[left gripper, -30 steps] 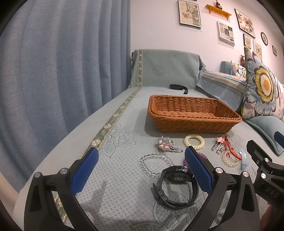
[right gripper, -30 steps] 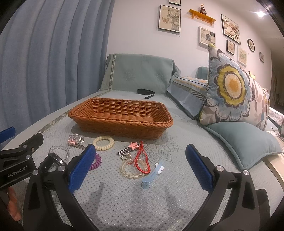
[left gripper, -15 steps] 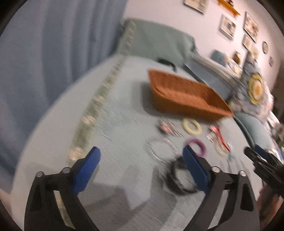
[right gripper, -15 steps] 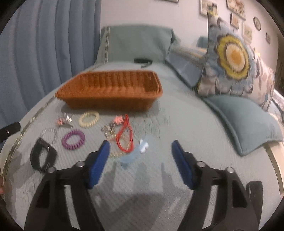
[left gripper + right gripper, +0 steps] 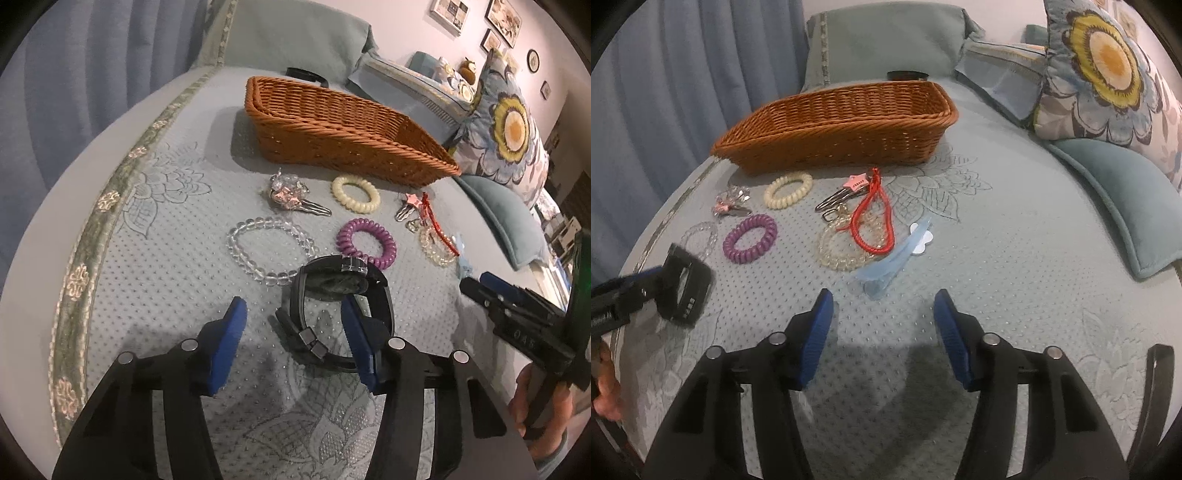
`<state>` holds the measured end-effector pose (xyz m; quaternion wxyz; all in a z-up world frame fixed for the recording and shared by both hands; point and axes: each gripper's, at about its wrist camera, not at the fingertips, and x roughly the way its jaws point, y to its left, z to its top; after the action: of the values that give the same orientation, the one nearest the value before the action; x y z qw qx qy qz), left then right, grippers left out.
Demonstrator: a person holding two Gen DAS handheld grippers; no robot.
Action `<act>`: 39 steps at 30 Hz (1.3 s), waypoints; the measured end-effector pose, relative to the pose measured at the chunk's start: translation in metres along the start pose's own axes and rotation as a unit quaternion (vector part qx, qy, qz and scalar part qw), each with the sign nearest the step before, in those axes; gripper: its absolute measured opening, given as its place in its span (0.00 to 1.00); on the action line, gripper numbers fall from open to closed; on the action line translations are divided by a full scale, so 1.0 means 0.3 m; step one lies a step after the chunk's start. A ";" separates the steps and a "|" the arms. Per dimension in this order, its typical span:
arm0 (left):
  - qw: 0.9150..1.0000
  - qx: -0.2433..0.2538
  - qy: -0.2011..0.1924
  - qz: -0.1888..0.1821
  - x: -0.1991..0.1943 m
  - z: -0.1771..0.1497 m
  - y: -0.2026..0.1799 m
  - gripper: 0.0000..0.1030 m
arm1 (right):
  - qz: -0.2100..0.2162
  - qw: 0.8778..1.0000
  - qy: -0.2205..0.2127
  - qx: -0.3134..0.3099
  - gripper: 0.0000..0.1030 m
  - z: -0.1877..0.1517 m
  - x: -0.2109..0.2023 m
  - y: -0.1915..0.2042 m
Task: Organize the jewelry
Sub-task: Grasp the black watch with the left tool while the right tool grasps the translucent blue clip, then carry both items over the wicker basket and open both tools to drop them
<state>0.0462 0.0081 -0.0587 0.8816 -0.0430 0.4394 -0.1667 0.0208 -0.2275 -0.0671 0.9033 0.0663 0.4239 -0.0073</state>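
Left wrist view: the left gripper (image 5: 291, 317) hangs tilted down over the patterned bedspread (image 5: 155, 266), its blue pads part-way apart; the jaws have just been closing and pinch nothing. A black wristwatch (image 5: 334, 310) stands on its edge just beyond the fingertips; the right pad overlaps the watch's band in this view, while the left pad is clear of it. Whether the right pad touches the band cannot be told. Beyond the watch lie a clear bead bracelet (image 5: 271, 249) and a purple coil hair tie (image 5: 366, 243); farther on, just before the wicker basket (image 5: 343, 129), lie a pink crystal hair clip (image 5: 291, 194) and a cream coil hair tie (image 5: 355, 194). The basket holds none of these items.

Right wrist view: the right gripper (image 5: 884, 325) also points down at the bedspread, pads half spread with only cloth between them; its jaws have likewise just been closing. A pale blue hair clip (image 5: 894, 258) lies just ahead of the fingertips, outside the jaws. Beyond it a red cord loop (image 5: 873, 221) rests on a yellowish bead bracelet (image 5: 838, 254), with a pink star hair clip (image 5: 846, 192) nearer the basket. A floral cushion (image 5: 1108, 70) stands to the basket's right.
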 end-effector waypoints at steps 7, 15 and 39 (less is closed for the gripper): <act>0.999 0.024 0.000 0.022 0.021 -0.004 -0.038 0.26 | -0.030 0.999 0.007 0.007 0.16 0.038 0.050 0.005; 0.999 0.036 -0.013 0.035 0.012 0.001 -0.039 0.11 | -0.015 1.000 -0.005 0.009 0.10 0.006 -0.005 -0.050; 0.987 0.054 -0.152 -0.009 -0.068 0.489 -0.169 0.09 | 0.073 0.996 -0.046 -0.017 0.10 0.578 0.102 0.039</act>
<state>0.1375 -0.0432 0.0576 0.9378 -0.0241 0.2900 -0.1894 0.1738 -0.2366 0.0202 0.9210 0.0813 0.3758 0.0631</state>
